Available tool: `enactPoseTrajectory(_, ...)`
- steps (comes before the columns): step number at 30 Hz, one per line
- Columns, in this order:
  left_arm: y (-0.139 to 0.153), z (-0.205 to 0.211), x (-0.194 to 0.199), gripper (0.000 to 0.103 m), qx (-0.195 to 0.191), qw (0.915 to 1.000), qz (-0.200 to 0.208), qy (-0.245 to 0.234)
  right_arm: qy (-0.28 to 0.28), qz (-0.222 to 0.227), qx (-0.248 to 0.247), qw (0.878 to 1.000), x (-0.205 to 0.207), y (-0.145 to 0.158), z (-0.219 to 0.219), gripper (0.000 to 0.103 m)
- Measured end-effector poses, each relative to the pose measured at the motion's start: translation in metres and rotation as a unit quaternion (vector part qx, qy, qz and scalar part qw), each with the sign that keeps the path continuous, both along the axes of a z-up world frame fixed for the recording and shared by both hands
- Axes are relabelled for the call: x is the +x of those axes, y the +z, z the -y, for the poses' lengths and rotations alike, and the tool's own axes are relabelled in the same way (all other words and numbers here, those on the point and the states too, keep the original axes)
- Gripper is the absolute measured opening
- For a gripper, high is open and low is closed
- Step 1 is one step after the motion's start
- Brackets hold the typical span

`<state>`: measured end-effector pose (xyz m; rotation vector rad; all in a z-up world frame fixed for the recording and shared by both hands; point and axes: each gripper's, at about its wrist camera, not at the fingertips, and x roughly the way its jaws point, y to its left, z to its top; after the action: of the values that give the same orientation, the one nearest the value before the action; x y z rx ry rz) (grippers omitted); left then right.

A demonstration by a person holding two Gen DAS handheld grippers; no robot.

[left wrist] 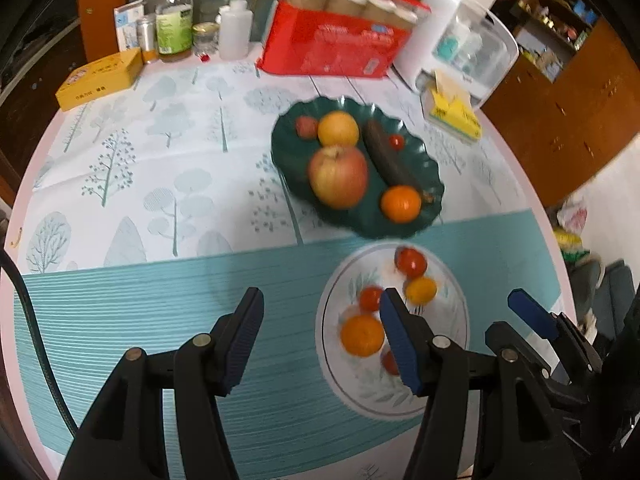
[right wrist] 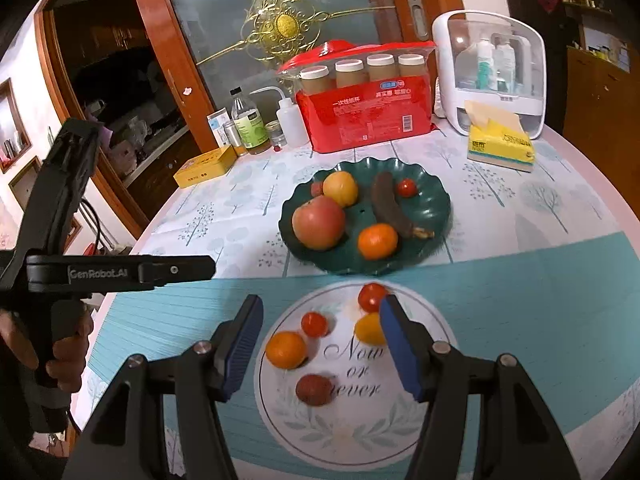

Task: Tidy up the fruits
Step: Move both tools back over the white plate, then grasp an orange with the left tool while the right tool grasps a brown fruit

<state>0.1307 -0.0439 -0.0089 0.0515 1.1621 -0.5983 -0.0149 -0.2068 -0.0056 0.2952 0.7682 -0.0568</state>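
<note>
Behind the round table with its tree-print and teal-striped cloth (right wrist: 520, 288) stand a red pack of paper cups (right wrist: 366, 110), a white lidded storage box (right wrist: 490, 76), a yellow tissue box (right wrist: 502, 146), a flat yellow carton (right wrist: 206, 166) and several bottles (right wrist: 250, 124). On the dark green scalloped plate (right wrist: 436, 216) lie a red-yellow apple (right wrist: 319, 222), a yellow round fruit (right wrist: 340, 189), a blackened banana (right wrist: 390, 206), an orange mandarin (right wrist: 377, 241) and a cherry tomato (right wrist: 407, 187). Just in front, the white printed plate (right wrist: 400, 420) holds five small fruits, among them a second mandarin (right wrist: 286, 349). The right gripper (right wrist: 320, 348) hovers over that plate, jaws spread, empty; its right finger hides part of a yellow tomato (right wrist: 368, 329). The left gripper (left wrist: 320, 344) hangs beside it, likewise agape, holding nothing.
</note>
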Motion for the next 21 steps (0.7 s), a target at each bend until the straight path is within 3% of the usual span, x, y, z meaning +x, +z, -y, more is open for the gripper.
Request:
enactPoseTrajectory(11, -0.034, 0.019, -0.006, 0.059, 0.02, 0.9982, -0.036, -0.044, -0.019, 0.006, -0.03, 0.999, -0.026, -0.025, -0.018, 0.061)
enactPoseTrajectory(21, -0.06, 0.039, -0.005, 0.062, 0.042, 0.9951, -0.062, -0.065, 0.064, -0.019, -0.087, 0.994, -0.021, -0.047, -0.044, 0.061)
